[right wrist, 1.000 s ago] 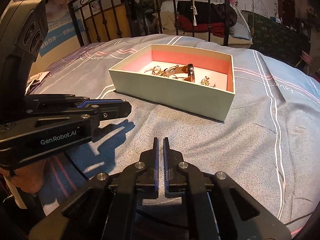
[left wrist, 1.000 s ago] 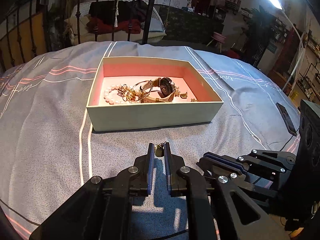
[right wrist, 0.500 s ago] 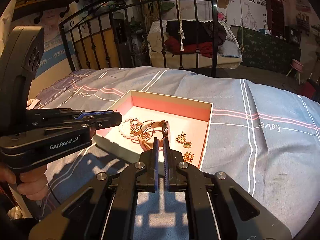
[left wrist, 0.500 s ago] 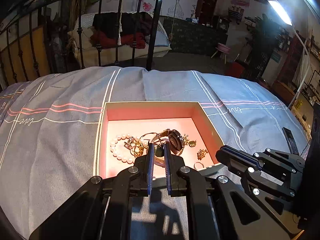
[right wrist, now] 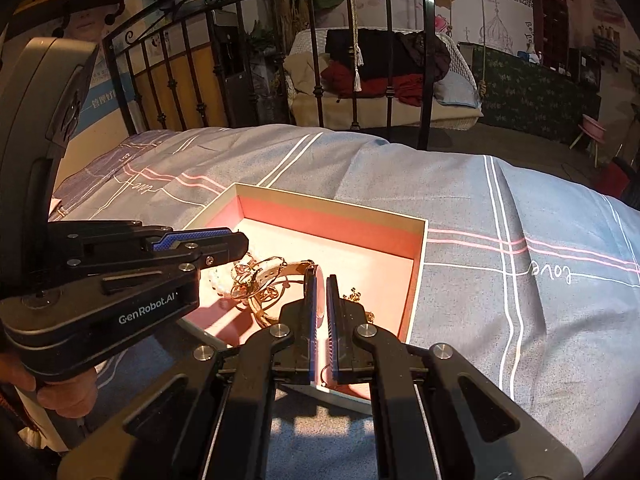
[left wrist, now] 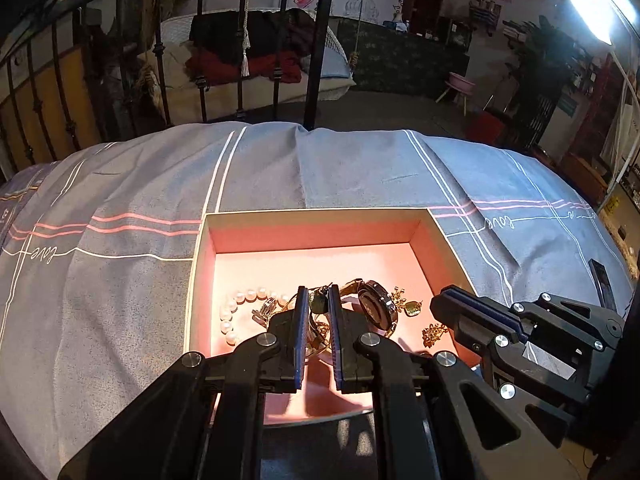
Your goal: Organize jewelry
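Pinching dark pendant (left wrist: 319, 305), left gripper (left wrist: 319, 300) points over box (left wrist: 320, 213).

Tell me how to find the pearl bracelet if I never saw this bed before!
Look for the shallow box with the pink inside, sitting on the grey striped bedspread. Inside it, near its left wall, just left of the tangle of gold jewelry and the watch, lies the pearl bracelet. It is the only string of round white beads; everything beside it is gold.
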Demonstrator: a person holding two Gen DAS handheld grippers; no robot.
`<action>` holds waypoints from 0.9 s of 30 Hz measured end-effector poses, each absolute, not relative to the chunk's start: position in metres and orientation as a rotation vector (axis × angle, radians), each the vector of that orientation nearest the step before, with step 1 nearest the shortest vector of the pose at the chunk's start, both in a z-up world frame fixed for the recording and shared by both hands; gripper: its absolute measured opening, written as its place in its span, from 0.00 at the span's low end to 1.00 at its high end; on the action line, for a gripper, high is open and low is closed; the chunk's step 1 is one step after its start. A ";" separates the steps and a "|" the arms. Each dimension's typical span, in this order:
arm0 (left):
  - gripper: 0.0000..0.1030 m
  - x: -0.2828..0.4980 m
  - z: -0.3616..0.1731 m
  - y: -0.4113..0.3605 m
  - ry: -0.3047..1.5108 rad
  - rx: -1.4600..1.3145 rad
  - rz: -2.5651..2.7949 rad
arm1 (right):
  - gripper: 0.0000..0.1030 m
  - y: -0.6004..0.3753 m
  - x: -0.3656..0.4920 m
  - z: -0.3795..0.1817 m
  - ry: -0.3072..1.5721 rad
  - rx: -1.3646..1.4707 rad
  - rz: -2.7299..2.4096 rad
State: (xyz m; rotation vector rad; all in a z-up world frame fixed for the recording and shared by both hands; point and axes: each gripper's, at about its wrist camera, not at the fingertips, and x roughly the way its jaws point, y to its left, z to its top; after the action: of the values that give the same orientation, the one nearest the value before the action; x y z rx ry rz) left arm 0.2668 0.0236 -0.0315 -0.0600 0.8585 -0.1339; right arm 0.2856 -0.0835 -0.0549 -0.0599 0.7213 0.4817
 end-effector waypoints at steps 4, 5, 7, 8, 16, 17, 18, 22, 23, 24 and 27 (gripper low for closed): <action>0.09 0.277 -0.035 0.023 0.873 -0.060 -0.132 | 0.05 -0.082 0.293 -0.063 0.742 -0.060 0.475; 0.09 0.277 -0.036 0.022 0.875 -0.056 -0.131 | 0.05 -0.082 0.294 -0.064 0.747 -0.060 0.476; 0.09 0.280 -0.039 0.022 0.883 -0.056 -0.130 | 0.05 -0.084 0.295 -0.067 0.752 -0.059 0.472; 0.09 0.280 -0.040 0.023 0.887 -0.059 -0.132 | 0.05 -0.084 0.296 -0.068 0.754 -0.057 0.471; 0.10 0.283 -0.041 0.022 0.910 -0.063 -0.130 | 0.05 -0.084 0.294 -0.067 0.761 -0.066 0.466; 0.11 0.283 -0.039 0.023 0.910 -0.066 -0.128 | 0.05 -0.084 0.292 -0.065 0.760 -0.069 0.465; 0.14 0.282 -0.037 0.024 0.902 -0.069 -0.124 | 0.05 -0.083 0.290 -0.064 0.760 -0.072 0.466; 0.51 0.264 -0.020 0.029 0.841 -0.083 -0.124 | 0.68 -0.082 0.277 -0.059 0.747 -0.100 0.463; 0.57 0.256 -0.015 0.029 0.826 -0.081 -0.129 | 0.86 -0.080 0.270 -0.057 0.727 -0.122 0.455; 0.61 0.247 -0.009 0.029 0.805 -0.075 -0.128 | 0.86 -0.079 0.259 -0.056 0.700 -0.153 0.448; 0.81 0.205 0.007 0.031 0.691 -0.063 -0.126 | 0.86 -0.080 0.229 -0.057 0.664 -0.208 0.434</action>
State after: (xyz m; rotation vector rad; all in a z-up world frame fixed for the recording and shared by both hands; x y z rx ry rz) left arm 0.2052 0.0314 0.0075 -0.0625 0.6913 -0.1263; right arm 0.2287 -0.0803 -0.0565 -0.2077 0.6642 0.4335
